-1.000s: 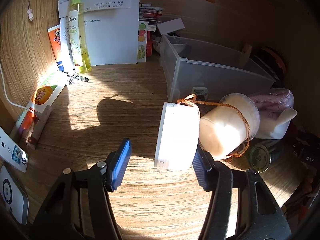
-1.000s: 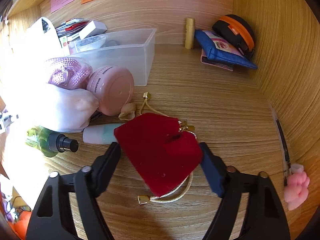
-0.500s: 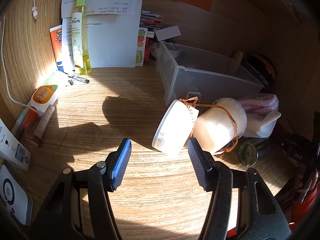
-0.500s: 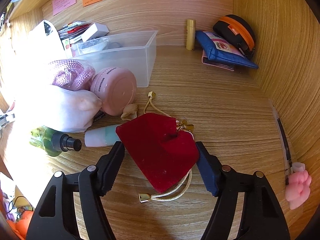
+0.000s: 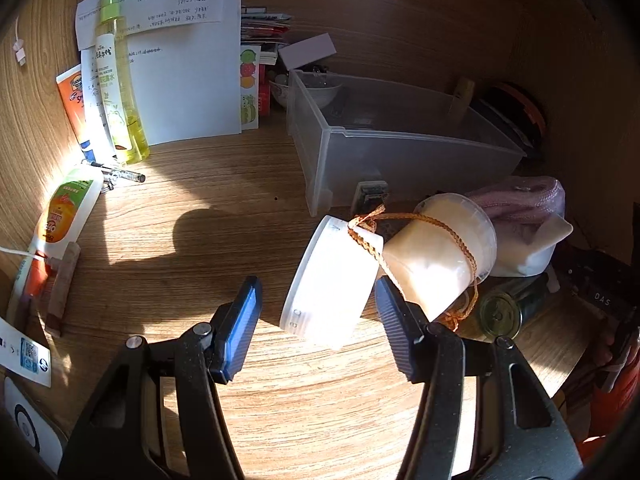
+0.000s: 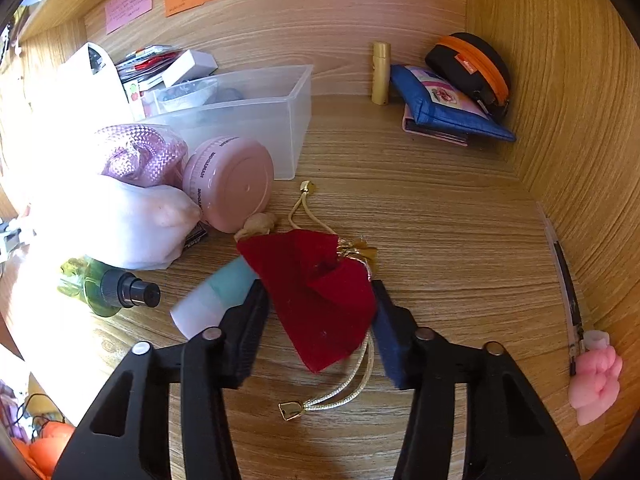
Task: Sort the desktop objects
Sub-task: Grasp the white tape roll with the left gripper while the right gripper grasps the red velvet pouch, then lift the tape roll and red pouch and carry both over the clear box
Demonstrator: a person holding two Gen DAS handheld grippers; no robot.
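Note:
A white round box (image 5: 330,280) lies tilted on the wooden desk, tied by an orange cord (image 5: 452,236) to a cream jar (image 5: 440,248). My left gripper (image 5: 316,296) straddles the box with its jaws closing. The right pad is close against the box and the left pad stands clear of it. In the right wrist view a red velvet pouch (image 6: 316,292) with gold drawstrings (image 6: 340,392) sits between the fingers of my right gripper (image 6: 320,296). Its jaws are closing, and both pads press the bunched cloth.
A clear plastic bin (image 5: 392,148) stands behind the box, and the same bin (image 6: 256,112) shows in the right wrist view. Bottles, tubes and papers line the left wall. A pink jar (image 6: 236,180), a green spray bottle (image 6: 104,284), a teal tube (image 6: 216,296) and pouches (image 6: 444,108) lie around.
The white box tipped from standing on edge to a slant, and the left gripper drew back a little. The right jaws narrowed onto the red pouch, which has bunched up.

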